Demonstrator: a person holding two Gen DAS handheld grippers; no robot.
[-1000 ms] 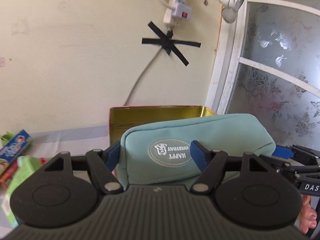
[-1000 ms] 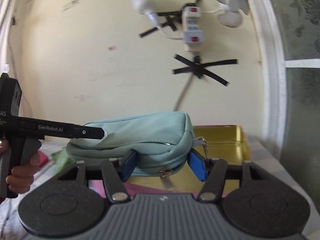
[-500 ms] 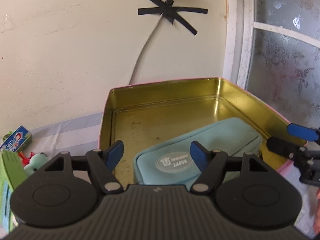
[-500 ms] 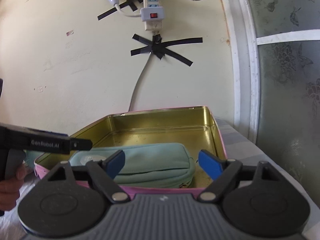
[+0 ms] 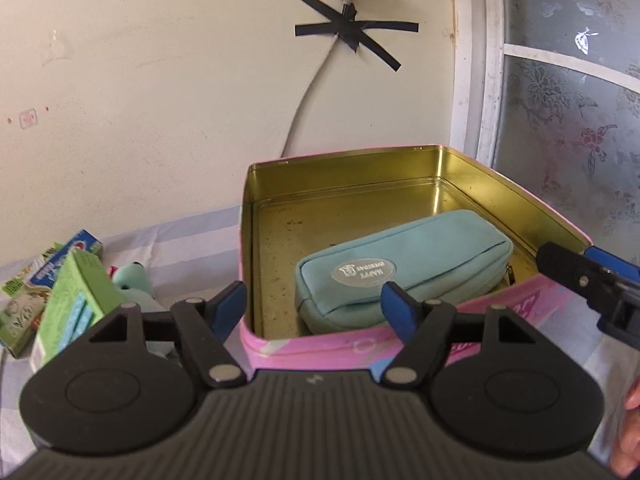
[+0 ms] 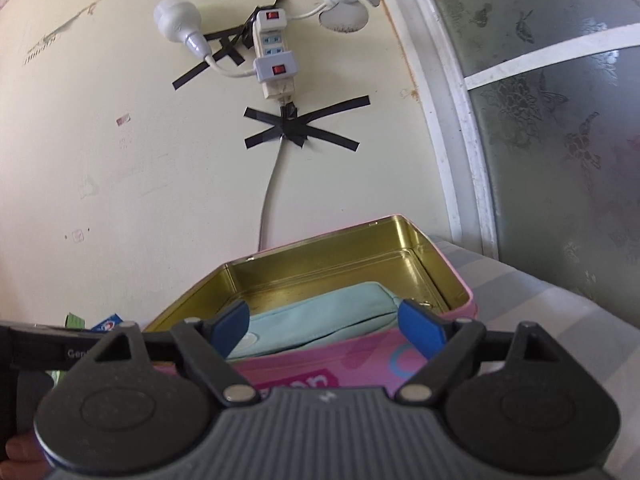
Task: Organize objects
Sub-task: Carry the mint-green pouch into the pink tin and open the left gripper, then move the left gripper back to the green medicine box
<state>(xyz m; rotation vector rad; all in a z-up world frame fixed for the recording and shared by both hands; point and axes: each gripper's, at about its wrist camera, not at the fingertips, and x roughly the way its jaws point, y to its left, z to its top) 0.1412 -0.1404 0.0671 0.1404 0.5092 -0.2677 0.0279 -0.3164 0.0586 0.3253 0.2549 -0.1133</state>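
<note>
A light-teal zip pouch (image 5: 404,264) lies flat inside an open pink tin with a gold interior (image 5: 360,184), toward its near right side. It also shows in the right wrist view (image 6: 320,326) inside the tin (image 6: 440,272). My left gripper (image 5: 314,308) is open and empty, held back from the tin's near wall. My right gripper (image 6: 325,326) is open and empty, also pulled back in front of the tin; its fingertip (image 5: 560,260) shows at the right of the left wrist view.
Left of the tin lie a green box (image 5: 76,300), a toothpaste box (image 5: 64,260) and a small teal plush toy (image 5: 134,280) on a striped cloth. A cream wall with a taped power strip (image 6: 276,60) stands behind; a frosted glass door (image 5: 568,120) is at the right.
Both grippers held the pouch above the tin a second ago. They set it down inside, opened, and have drawn back toward me.
</note>
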